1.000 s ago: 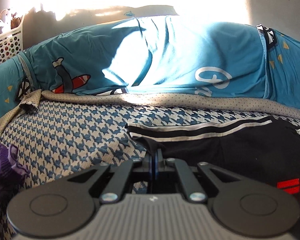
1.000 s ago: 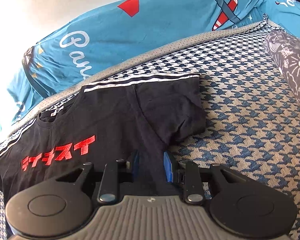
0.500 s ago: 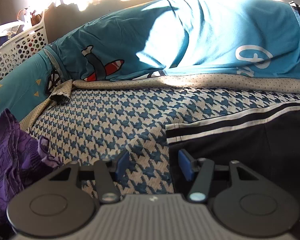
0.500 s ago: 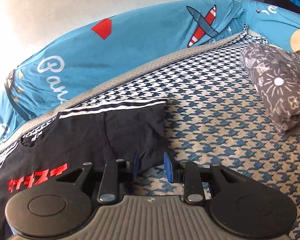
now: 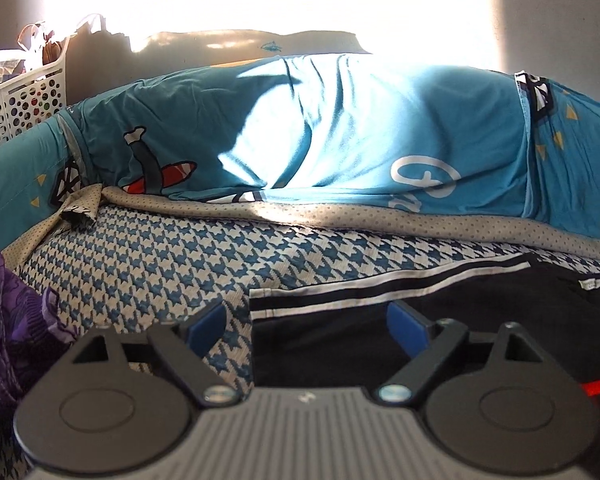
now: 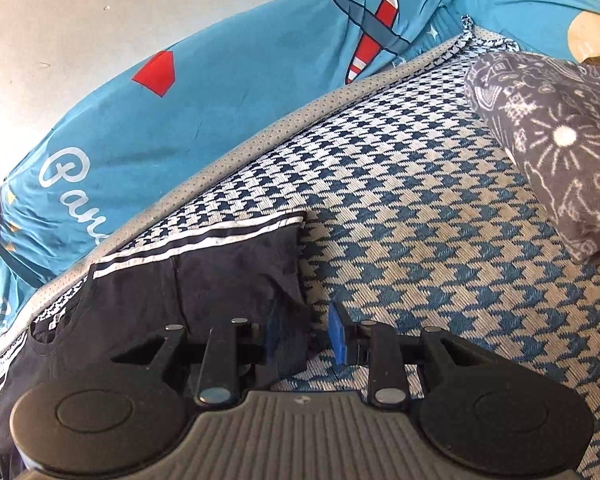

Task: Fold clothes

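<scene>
Black T-shirt (image 5: 440, 320) lies flat on bed (image 5: 148, 264), striped sleeve edge lower centre. Left gripper (image 5: 306, 322) jaws wide apart, empty, straddling that edge. Right gripper (image 6: 302, 334) jaws part-open, empty, at opposite sleeve.

- The mat (image 5: 148, 256) covering the bed is a coarse woven cloth, houndstooth in blue and cream, rough and matt.
- On the mat, the black T-shirt (image 5: 480, 320) is soft matt knit cloth, with smoother white striped trim along its edge.
- Behind the mat, the teal bedding (image 5: 340, 132) is smooth printed cloth, creased, faintly sheeny in sunlight.
- At the mat's right end, the grey blanket (image 6: 552, 140) looks fleecy and fuzzy.
- Left gripper (image 5: 306, 330) and right gripper (image 6: 306, 338): matt black plastic, ribbed grey housing, shiny metal pins, blue rubbery pads (image 6: 336, 338).
- Beyond the mat's left corner, the white basket (image 5: 20, 108) is perforated hard plastic.
</scene>
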A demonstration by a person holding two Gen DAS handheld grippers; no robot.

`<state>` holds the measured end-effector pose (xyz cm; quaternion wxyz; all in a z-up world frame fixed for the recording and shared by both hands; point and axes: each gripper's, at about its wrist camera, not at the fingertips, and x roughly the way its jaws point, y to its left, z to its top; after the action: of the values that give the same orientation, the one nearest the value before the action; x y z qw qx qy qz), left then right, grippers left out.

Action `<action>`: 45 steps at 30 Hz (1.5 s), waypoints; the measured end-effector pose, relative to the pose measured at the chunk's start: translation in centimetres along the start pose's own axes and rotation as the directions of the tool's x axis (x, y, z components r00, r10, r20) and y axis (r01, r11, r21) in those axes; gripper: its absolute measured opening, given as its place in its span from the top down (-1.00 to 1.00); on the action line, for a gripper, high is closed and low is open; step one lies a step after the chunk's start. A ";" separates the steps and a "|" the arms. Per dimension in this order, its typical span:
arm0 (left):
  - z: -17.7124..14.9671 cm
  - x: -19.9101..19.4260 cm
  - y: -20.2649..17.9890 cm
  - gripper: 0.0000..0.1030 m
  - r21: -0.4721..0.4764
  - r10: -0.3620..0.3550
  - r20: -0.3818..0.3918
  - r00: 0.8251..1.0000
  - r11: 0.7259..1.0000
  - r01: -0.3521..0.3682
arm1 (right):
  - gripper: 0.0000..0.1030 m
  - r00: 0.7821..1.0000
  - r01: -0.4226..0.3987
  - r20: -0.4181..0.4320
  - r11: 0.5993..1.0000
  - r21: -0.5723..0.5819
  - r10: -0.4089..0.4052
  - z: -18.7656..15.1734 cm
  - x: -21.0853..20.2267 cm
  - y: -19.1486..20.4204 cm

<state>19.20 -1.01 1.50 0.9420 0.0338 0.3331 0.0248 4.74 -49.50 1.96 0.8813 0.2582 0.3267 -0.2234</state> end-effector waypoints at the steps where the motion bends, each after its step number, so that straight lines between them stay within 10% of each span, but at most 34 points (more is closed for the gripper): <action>1: -0.1 0.0 -0.4 -0.74 0.009 -0.010 -0.004 1.000 1.000 0.010 | 0.35 1.000 0.004 0.009 1.000 0.001 -0.004 0.2 0.2 0.1; 19: -1.7 1.2 -3.8 -0.90 0.103 -0.096 -0.096 0.991 0.989 0.106 | 0.20 0.996 0.046 0.079 0.998 -0.038 -0.043 1.7 5.3 2.4; 25: -1.8 1.7 -3.8 -0.90 0.111 -0.090 -0.110 0.990 0.989 0.102 | 0.85 0.992 0.083 0.107 0.983 -0.162 -0.066 0.9 6.0 4.4; 36: -1.8 3.7 -1.9 -0.94 0.130 0.029 -0.140 0.990 0.991 -0.011 | 0.91 0.967 0.211 0.175 0.967 -0.145 -0.185 1.2 6.7 4.5; 45: -0.8 3.6 0.3 -0.92 0.074 0.147 -0.129 0.981 0.988 -0.139 | 0.30 0.991 0.081 0.107 0.995 -0.053 -0.075 1.8 4.3 3.4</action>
<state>21.45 -0.46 -1.36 0.9116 0.0865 0.3930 0.0838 10.50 -48.95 1.23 0.8949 0.2078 0.2959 -0.2616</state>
